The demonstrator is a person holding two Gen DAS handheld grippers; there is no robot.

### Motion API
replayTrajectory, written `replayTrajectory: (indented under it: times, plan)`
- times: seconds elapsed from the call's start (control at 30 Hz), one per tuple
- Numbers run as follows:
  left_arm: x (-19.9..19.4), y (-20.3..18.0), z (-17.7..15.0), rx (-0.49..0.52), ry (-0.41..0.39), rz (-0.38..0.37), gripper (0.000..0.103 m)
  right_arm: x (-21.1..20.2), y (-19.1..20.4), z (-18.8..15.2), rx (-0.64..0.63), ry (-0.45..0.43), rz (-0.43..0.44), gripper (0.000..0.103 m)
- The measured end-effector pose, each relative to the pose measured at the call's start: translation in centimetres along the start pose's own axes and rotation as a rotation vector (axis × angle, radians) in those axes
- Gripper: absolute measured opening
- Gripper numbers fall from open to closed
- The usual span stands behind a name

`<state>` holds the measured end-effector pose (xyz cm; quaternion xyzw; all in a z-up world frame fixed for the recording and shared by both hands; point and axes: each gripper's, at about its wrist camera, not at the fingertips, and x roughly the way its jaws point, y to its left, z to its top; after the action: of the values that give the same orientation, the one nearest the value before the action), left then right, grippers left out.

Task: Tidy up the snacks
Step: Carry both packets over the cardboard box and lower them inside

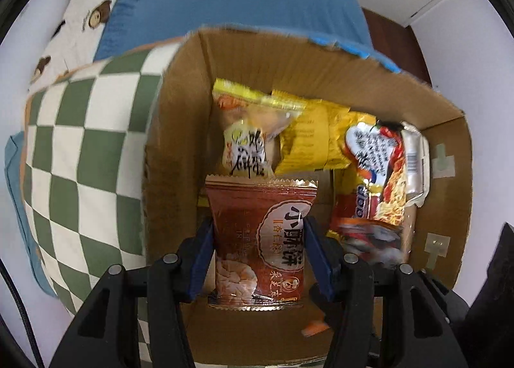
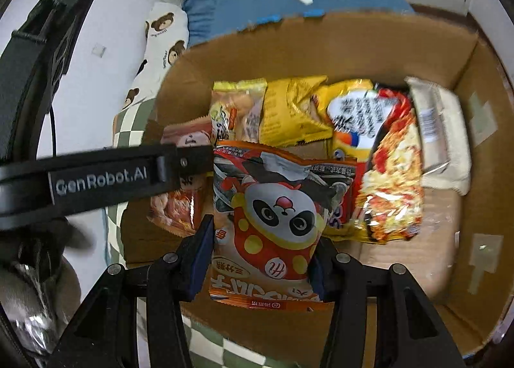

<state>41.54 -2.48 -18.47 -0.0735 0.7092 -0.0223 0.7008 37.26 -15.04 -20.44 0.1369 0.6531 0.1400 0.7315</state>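
Over the cardboard box (image 1: pixel 369 85), left gripper (image 1: pixel 258 241) clamped mid-body on a light, crinkly red-brown pastry pack (image 1: pixel 257 239), right gripper (image 2: pixel 261 249) likewise on the panda snack bag (image 2: pixel 273 220), noodle packet (image 2: pixel 385 175) at three o'clock; probably slippery, crushable, best pinched across flat sides.

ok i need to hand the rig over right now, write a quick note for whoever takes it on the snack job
Left gripper: shut on the brown pastry packet, held above the cardboard box.
Right gripper: shut on the orange panda snack bag, also over the box.
In the box already: a yellow biscuit packet, a yellow foil bag, a red-and-yellow noodle packet and a pale wrapped pack along the far side.
Done: several snacks packed.
Left: set both held packets down in the bare near part of the box, then release. Whether more snacks wait outside the box cannot be seen.
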Motion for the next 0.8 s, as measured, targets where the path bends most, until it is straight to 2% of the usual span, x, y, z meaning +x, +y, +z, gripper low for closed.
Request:
replayTrajectory:
  times: [0.03,0.07,0.13,0.2,0.27,0.67,0.8]
  plan:
    - [0.3,0.1,0.0,-0.004,0.008,0.004,0.057,0.4,-0.1,0.1,0.012,0.022,0.01,0.067]
    - [0.6,0.3,0.0,-0.008,0.014,0.005,0.061,1.1,-0.4,0.2,0.029,0.049,0.021,0.083]
    - [0.9,0.5,0.0,-0.012,0.015,-0.002,0.08,1.8,-0.7,0.4,0.038,0.072,0.017,0.093]
    - [1.0,0.6,-0.1,-0.012,0.01,0.007,0.086,2.2,-1.0,0.5,0.039,0.084,-0.012,0.094]
    - [1.0,0.6,-0.2,-0.009,0.006,0.012,0.086,2.1,-1.2,0.5,0.037,0.085,-0.031,0.097]
    - [0.6,0.1,-2.3,0.006,-0.035,0.041,0.086,-0.4,-3.9,-1.0,0.022,0.048,-0.244,0.097]
    - [0.0,0.1,-3.5,0.011,-0.062,0.047,0.086,-1.3,-4.5,-1.7,0.016,0.028,-0.274,0.097]
